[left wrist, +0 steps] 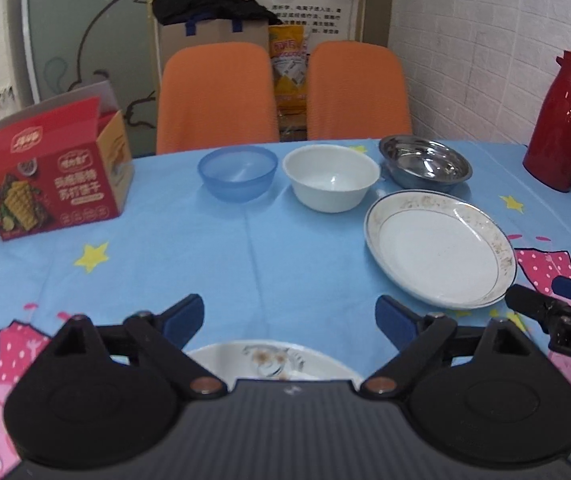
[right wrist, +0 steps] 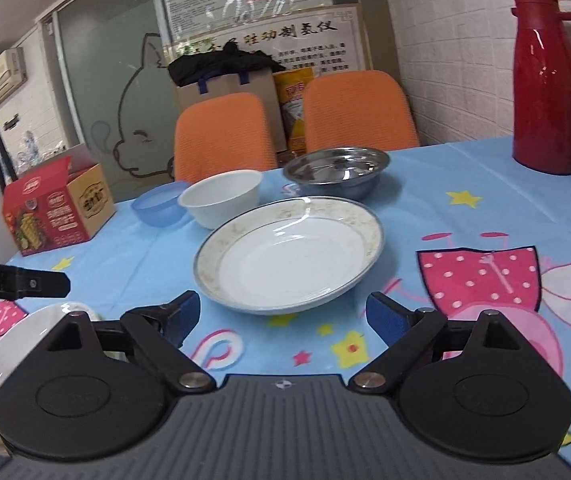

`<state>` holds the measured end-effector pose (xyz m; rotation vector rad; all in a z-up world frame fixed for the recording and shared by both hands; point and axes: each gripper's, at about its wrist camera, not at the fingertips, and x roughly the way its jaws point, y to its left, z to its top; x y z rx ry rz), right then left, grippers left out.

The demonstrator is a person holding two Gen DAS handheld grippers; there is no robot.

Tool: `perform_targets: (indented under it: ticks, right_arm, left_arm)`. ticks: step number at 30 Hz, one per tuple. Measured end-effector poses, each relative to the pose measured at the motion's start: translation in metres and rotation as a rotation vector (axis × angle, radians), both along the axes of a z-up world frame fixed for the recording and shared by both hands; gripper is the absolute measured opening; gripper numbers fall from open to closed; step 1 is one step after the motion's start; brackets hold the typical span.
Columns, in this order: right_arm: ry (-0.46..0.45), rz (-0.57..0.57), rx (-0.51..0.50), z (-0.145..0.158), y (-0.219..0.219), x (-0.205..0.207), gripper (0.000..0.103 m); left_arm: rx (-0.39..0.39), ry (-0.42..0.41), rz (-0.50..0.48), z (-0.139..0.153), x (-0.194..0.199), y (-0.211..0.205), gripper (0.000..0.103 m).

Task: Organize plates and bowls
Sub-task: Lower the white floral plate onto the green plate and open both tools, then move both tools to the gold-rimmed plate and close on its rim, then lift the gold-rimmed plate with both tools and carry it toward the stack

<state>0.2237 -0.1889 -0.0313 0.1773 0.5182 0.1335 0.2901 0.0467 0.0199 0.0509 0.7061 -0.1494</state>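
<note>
Porcelain lies in two places: a small plate (left wrist: 269,360) near you under your left gripper (left wrist: 289,320), and a large plate (right wrist: 289,252) just ahead of your right gripper (right wrist: 283,314). Both claws gape empty. Three bowls wait at the far side. Next, likely grip the large plate's rim.

Blue bowl (left wrist: 237,173), star-patterned blue tablecloth (left wrist: 245,256)

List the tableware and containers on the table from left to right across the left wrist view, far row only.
Red snack box → blue plastic bowl → white bowl → steel bowl → red thermos jug.
</note>
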Motion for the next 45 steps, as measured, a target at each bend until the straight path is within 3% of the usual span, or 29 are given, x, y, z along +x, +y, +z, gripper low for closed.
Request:
perform_targets:
  ticks: [5,14,23,32,35,37,39,42,45]
  right_arm:
    - [0.045,-0.049,0.029,-0.002,-0.032,0.049,0.103]
    - [0.107,-0.047,0.009,-0.017,-0.047,0.092,0.103]
    - [0.144,-0.010,-0.015,-0.028,-0.046,0.111,0.103]
    - [0.130,0.024,-0.054,-0.029,-0.036,0.113,0.103]
    - [0.122,0.040,-0.070,-0.030,-0.032,0.111,0.103]
    - [0.112,0.052,-0.091,-0.030,-0.027,0.110,0.103]
    - [0.101,0.065,-0.105,-0.029,-0.021,0.109,0.098]
    - [0.105,0.030,-0.089,-0.028,-0.020,0.108,0.096]
    - [0.115,0.006,-0.054,-0.024,-0.019,0.102,0.096]
  left_arm:
    - [0.052,0.029,-0.064,-0.005,0.043,-0.042,0.091]
    - [0.050,0.115,-0.141,-0.029,0.102,-0.079,0.091]
    - [-0.028,0.247,-0.123,-0.059,0.148,-0.091,0.091]
    - [-0.025,0.224,-0.124,-0.063,0.146,-0.093,0.089]
    - [-0.029,0.209,-0.132,-0.062,0.142,-0.095,0.081]
    - [-0.023,0.193,-0.149,-0.060,0.138,-0.099,0.069]
    - [-0.022,0.191,-0.131,-0.060,0.136,-0.102,0.069]
    - [-0.044,0.223,-0.111,-0.055,0.134,-0.101,0.059]
    - [-0.025,0.188,-0.126,-0.045,0.122,-0.101,0.058]
